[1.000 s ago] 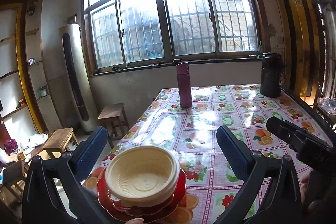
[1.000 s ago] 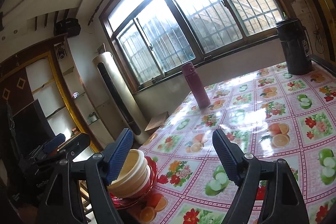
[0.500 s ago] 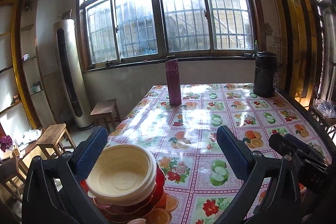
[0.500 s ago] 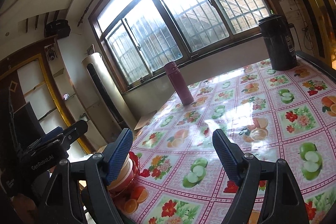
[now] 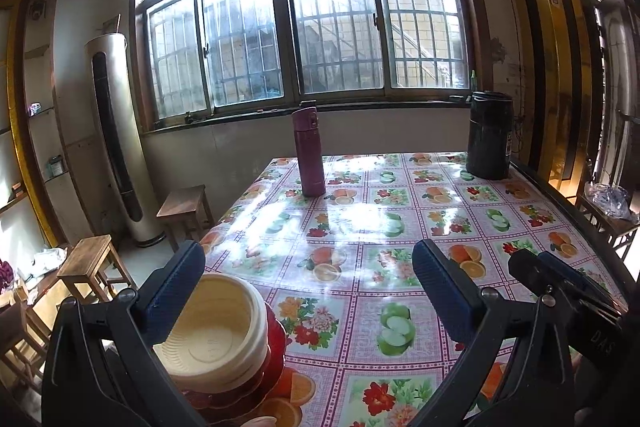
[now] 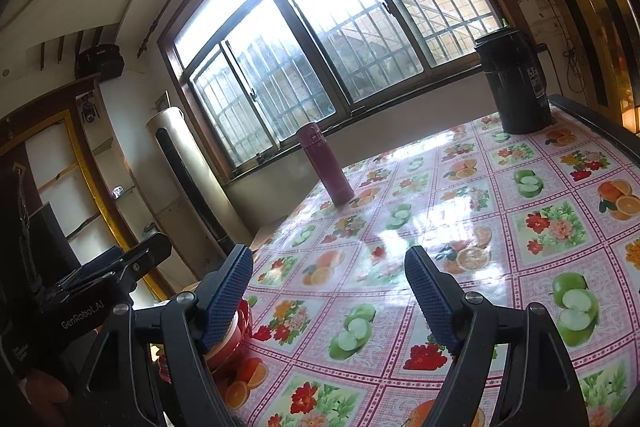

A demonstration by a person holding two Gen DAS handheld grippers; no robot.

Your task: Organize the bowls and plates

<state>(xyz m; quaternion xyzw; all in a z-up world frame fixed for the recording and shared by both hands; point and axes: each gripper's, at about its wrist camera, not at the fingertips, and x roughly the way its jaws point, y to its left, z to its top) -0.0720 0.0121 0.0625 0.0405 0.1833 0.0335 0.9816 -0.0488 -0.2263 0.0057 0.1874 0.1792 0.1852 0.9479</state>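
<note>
Left gripper [image 5: 308,291] jaws wide apart, nothing clamped; blue ribbed pads [image 5: 176,287] clear of everything, left pad overlapping the cream bowls [image 5: 218,331] only in line of sight, contact not confirmable. Cream bowls nested in a stack, sitting on red plates [image 5: 276,355] with scalloped rims, whole pile at near left corner of table [image 5: 360,311], close to the edge. Stack upright, bowls' insides visible with ridged walls. Right gripper [image 6: 328,291] likewise spread wide, empty between the pads [image 6: 430,291]; only patterned cloth seen in the gap. In right wrist view the red plates [image 6: 236,331] peek out behind the left finger, mostly hidden, bowls barely discernible there. Each gripper's body visible at the edge of the other's view: right one at lower right of left wrist view, left one at lower left of right wrist view. Table covered in glossy fruit-and-flower oilcloth, strong glare from window [image 5: 304,27]. Maroon flask [image 5: 308,149] standing upright toward far left of table; black canister [image 5: 490,135] upright at far right corner, well apart from the flask. Wooden stools [image 5: 90,263] on floor left of table, tall floor-standing air conditioner [image 5: 116,139] against the wall beside the window. Middle of table bare between dishes and far items.
</note>
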